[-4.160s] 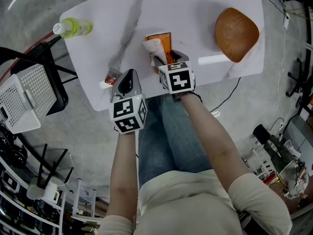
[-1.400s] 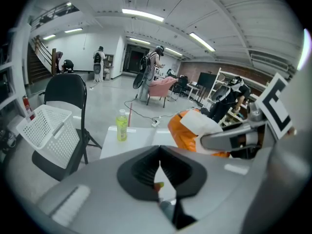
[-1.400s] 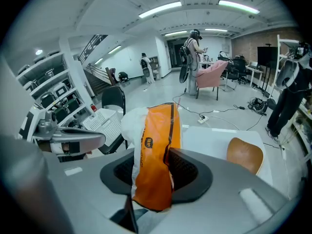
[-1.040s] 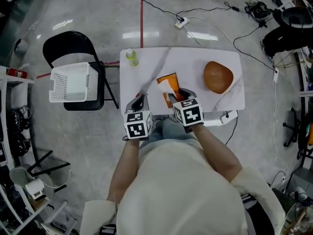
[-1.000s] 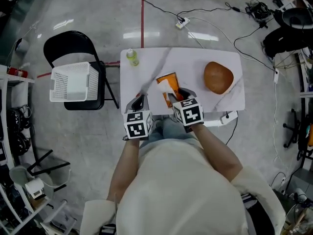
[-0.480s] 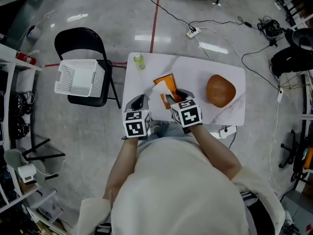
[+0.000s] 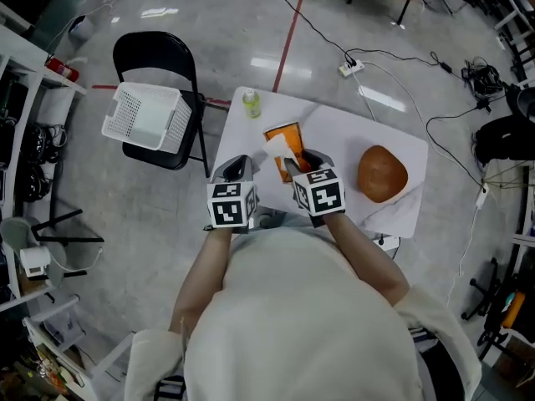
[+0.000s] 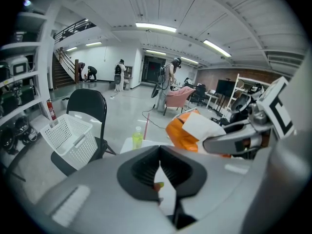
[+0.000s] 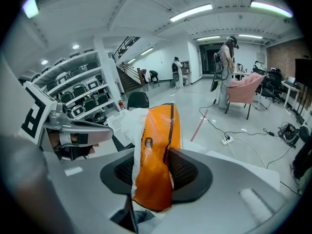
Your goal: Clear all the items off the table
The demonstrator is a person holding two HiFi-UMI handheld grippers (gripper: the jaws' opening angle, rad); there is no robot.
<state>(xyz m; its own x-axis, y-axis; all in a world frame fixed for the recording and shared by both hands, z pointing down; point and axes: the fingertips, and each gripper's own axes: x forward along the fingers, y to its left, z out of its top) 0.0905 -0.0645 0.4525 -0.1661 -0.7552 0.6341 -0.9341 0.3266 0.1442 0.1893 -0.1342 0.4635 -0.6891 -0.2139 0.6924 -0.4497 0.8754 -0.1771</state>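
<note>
right gripper, in my right hand, is clamped on an orange packet. its two dark pads press the packet's lower half from both sides. the packet stands upright out of the jaws, with a white flap folded along its left edge. from my head camera the same gripper sits over the near edge of the white table, and the orange packet pokes out ahead of it above the tabletop.

left gripper has its jaws pressed together. a small thin packet, white with a red end, shows as a sliver at the seam between the pads, pinched there. from above, this gripper is just beside the right one, at the table's near left corner, and the two marker cubes sit side by side.

a green bottle stands upright at the far left corner of the table, well apart from both grippers. in the left gripper view the bottle shows just above the jaws. a brown wooden bowl lies on the right part of the table, to the right of my right hand.

left of the table stands a black folding chair. a white mesh basket rests on its seat, open side up. cables trail over the grey floor beyond the table.
</note>
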